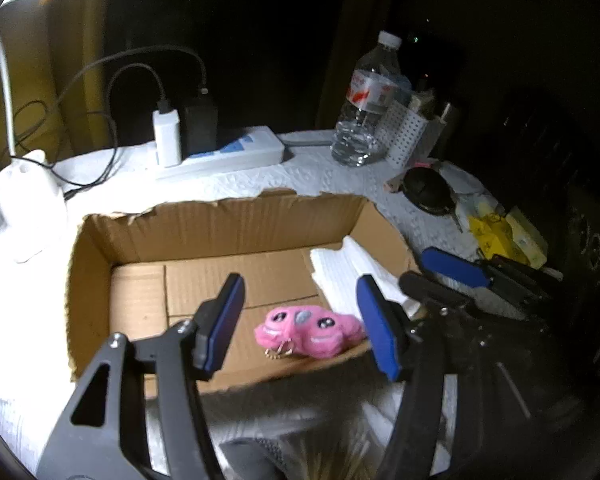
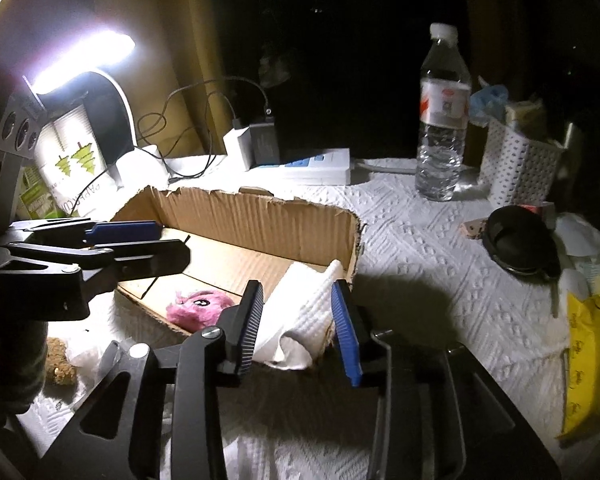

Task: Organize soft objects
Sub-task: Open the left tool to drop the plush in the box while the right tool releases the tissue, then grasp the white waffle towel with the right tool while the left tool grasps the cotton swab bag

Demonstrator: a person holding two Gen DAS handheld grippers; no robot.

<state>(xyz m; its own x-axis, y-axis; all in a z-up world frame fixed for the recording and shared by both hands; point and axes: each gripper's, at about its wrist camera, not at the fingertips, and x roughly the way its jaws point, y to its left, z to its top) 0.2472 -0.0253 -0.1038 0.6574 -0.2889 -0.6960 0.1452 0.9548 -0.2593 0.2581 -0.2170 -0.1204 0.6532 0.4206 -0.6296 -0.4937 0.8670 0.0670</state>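
Over the cardboard box (image 1: 92, 280), in the left wrist view, the left gripper (image 1: 300, 328) stands wide and empty above the pink plush toy (image 1: 306, 332) on the box floor. A hasty closing could catch only fur, and the toy might slip.

From the right wrist view, the right gripper (image 2: 300, 328) is also wide, holding nothing, around the white folded cloth (image 2: 300, 320) at the box corner. It may crumple there.

Both wrist views close above the same cardboard box (image 1: 220, 224), facing the table's back
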